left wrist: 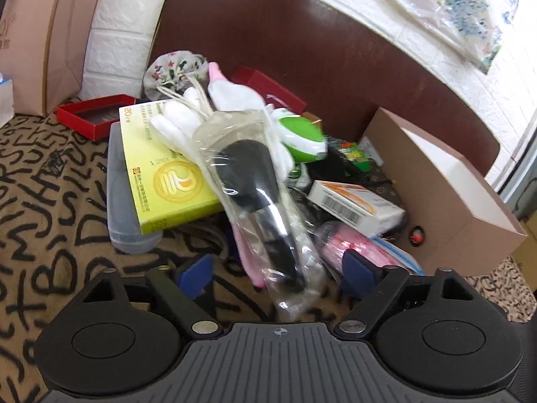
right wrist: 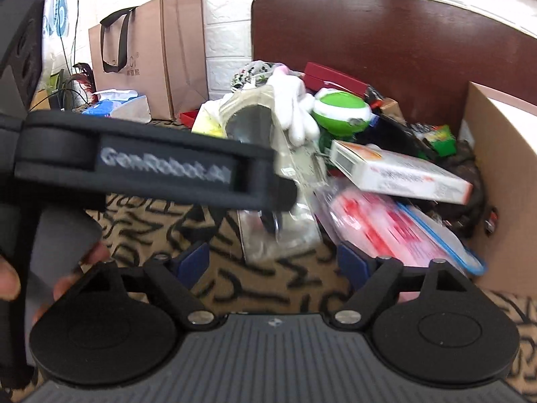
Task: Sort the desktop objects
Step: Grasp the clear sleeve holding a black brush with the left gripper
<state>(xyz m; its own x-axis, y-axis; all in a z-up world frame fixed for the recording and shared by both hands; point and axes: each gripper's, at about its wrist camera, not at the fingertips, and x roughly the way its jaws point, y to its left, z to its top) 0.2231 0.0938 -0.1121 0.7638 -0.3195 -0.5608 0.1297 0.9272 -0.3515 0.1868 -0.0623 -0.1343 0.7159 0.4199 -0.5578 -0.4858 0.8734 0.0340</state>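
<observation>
A heap of desktop objects is seen on a cloth [left wrist: 50,181] printed with black letters, piled against a dark brown board [left wrist: 302,43] that stands before a white brick-pattern wall. From the left wrist view, the left gripper [left wrist: 278,273] is held wide apart, its blue pads on either side of the lower end of a clear plastic sleeve holding a black makeup brush [left wrist: 255,198]; the pads are not seen pressing on it, and nothing is gripped. The sleeve lies slanted across the pile, its upper end over a white glove [left wrist: 178,124] and its middle beside a yellow box [left wrist: 161,174] that rests on a translucent plastic case [left wrist: 120,201]. A green and white round object [left wrist: 302,137] is found just behind the brush, and a white carton with a barcode [left wrist: 355,205] lies to the right, above a pink pack in a zip bag [left wrist: 355,248]. An open cardboard box [left wrist: 446,194] is placed at the right edge of the heap, and a red tray [left wrist: 94,117] lies at the far left. From the right wrist view, the right gripper [right wrist: 272,267] is likewise spread open with nothing between its pads, aimed at the cloth in front of the sleeve, and the left gripper's black body crosses the frame, held by a hand [right wrist: 10,278] at the left edge. A brown paper bag [right wrist: 151,57] is stood against the wall behind.
</observation>
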